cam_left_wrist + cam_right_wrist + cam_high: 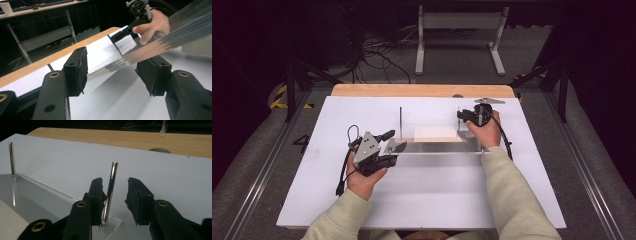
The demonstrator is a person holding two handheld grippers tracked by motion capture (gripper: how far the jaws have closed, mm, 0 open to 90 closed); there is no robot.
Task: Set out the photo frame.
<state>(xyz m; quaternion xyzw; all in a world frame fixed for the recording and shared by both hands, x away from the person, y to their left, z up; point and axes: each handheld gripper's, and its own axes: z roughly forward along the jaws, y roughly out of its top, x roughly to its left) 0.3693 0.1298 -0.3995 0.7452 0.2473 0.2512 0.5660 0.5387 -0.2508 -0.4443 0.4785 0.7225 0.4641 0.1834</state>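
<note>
Left gripper (394,146): part-open. The left end of the clear plate (432,146) lies between its pads. Whether the pads press on it cannot be told.
Step, left side: keep this hand level and steady. A thin, smooth plate is likely to slip or tilt under a skewed grip.
Clear plate: flat, thin, transparent sheet, glossy and reflective, straight-edged. It lies across the middle of the white board (437,200), between your two hands.
Left pin (400,122): slim polished metal rod, upright at the plate's far left corner.
Pale block (435,133): flat, matt, rectangular, at the plate's far edge.
Right pin (111,190): the same bright round rod, upright in the plate's right corner.
Right gripper (115,192): released. The right pin stands between the jaws, close against one pad, the other well clear.
Step, right side: centre the pin between the rough black pads before you clench, and grip square to the rod.
Table edge (422,90): pale wood, beyond the board.
</note>
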